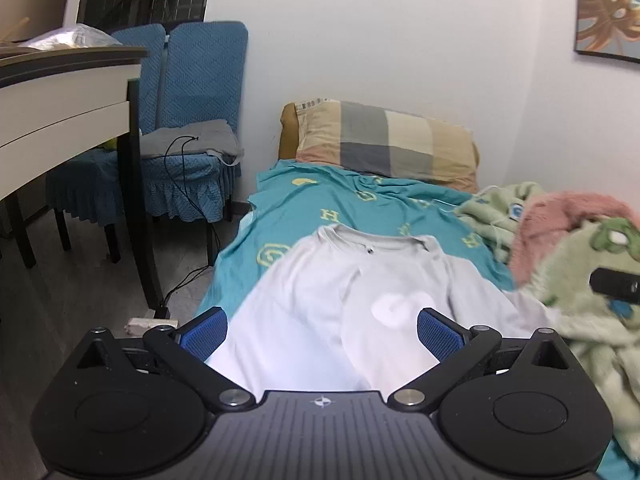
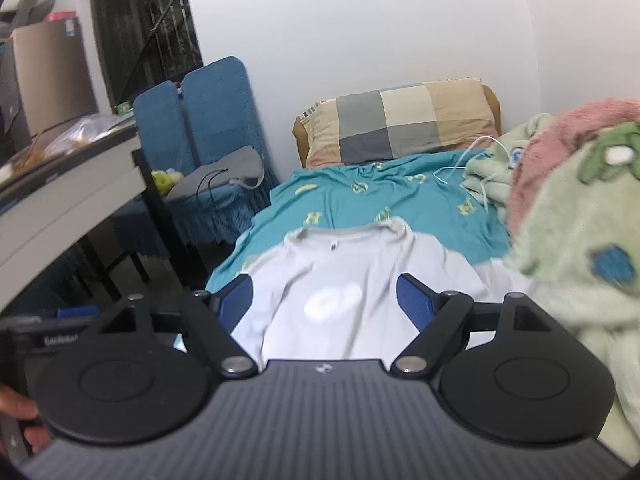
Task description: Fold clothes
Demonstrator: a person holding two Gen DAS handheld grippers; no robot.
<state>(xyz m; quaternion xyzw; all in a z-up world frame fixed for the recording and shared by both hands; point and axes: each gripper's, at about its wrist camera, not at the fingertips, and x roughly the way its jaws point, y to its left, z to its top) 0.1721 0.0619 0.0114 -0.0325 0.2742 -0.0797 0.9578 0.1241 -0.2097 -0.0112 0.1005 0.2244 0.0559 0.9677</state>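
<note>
A pale grey T-shirt (image 1: 320,300) lies spread on the teal bed sheet (image 1: 320,200), collar toward the pillow, with a white round print on its chest. It also shows in the right wrist view (image 2: 340,276). My left gripper (image 1: 322,330) is open, its blue pads apart above the shirt's lower part, holding nothing. My right gripper (image 2: 324,300) is open too, hovering over the same shirt and empty. The other gripper's black body shows at the right edge of the left wrist view (image 1: 616,284).
A plaid pillow (image 1: 384,140) lies at the head of the bed. A heap of green and pink fleece blankets (image 1: 580,248) fills the right side. A blue-covered chair (image 1: 188,128) and a table (image 1: 60,92) stand left, with a cable on the floor.
</note>
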